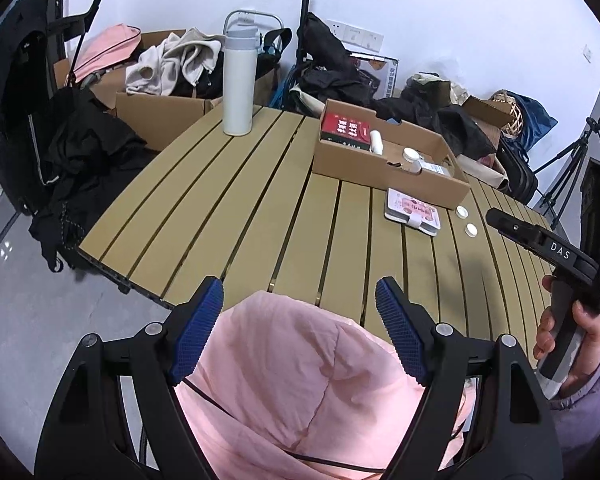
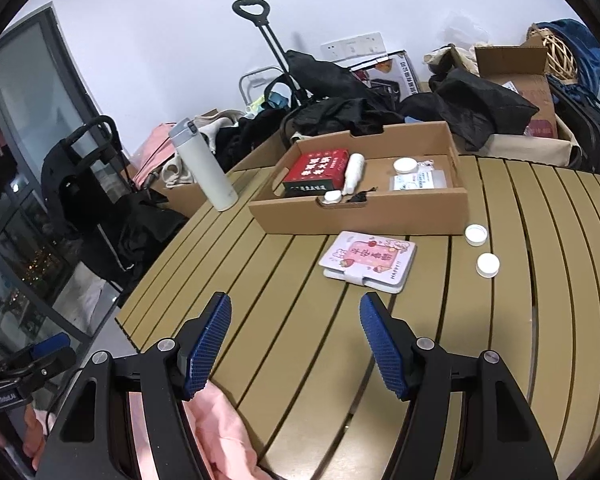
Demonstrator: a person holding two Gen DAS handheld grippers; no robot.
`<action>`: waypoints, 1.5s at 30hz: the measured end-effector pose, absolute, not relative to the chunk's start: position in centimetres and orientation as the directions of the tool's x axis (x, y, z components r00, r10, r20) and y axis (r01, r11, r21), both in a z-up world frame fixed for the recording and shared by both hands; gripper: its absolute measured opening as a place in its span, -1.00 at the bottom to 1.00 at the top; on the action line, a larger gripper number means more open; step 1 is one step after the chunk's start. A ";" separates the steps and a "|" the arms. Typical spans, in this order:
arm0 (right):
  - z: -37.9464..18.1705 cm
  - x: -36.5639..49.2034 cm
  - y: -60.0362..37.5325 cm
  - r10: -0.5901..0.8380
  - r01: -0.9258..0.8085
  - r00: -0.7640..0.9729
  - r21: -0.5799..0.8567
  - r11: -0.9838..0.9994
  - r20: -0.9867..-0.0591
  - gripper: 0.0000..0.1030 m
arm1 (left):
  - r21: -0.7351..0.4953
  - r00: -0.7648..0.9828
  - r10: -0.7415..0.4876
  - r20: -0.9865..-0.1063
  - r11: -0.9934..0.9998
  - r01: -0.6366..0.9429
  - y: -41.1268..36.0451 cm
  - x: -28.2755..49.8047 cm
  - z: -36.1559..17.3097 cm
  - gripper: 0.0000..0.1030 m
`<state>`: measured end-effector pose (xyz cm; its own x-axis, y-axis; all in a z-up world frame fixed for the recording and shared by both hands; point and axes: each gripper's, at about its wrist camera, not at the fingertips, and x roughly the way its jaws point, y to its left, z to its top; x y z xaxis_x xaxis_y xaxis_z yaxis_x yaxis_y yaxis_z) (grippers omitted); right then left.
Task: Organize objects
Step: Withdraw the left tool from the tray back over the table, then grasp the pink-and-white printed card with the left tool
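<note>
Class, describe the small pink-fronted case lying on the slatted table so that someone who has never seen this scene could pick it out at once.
Start at the open cardboard box on the slatted table. On the bare slats just in front of it lies the flat case. Unlike the two round white caps to its right, it is rectangular, with a pink illustrated cover and a small white strap over its near edge.

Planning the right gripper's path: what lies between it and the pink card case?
Only bare table slats. In the right wrist view the open right gripper hangs short of the card case, with nothing on the table between them.
</note>
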<state>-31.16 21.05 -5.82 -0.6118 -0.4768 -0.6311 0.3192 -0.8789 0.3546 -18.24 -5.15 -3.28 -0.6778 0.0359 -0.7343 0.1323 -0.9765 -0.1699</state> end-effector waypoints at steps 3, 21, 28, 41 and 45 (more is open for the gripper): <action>-6.7 -31.3 22.6 -0.444 0.285 -0.618 0.341 -0.896 -0.648 0.37 | -0.189 -0.677 0.054 -0.734 -0.974 0.128 -5.2 -18.7 -3.8 0.47; -13.3 -35.6 30.8 -0.177 0.065 -0.582 0.172 -0.983 -0.794 0.63 | -0.184 -0.516 0.269 -0.813 -0.960 -0.211 7.5 -42.3 -13.4 0.65; -16.0 -42.2 26.0 -0.380 0.143 -0.532 0.362 -0.921 -0.757 0.18 | -0.330 -0.424 0.396 -0.815 -0.917 -0.224 6.7 -47.1 -16.9 -0.15; -15.8 -38.8 23.9 -0.417 0.164 -0.477 0.388 -0.907 -0.774 -0.56 | -0.407 -0.415 0.457 -0.786 -0.889 -0.208 7.0 -37.9 -15.8 -0.41; -15.4 -32.6 24.7 -0.426 0.140 -0.463 0.411 -0.901 -0.777 -0.57 | -0.413 -0.436 0.478 -0.762 -0.878 -0.240 7.6 -32.2 -14.2 -0.42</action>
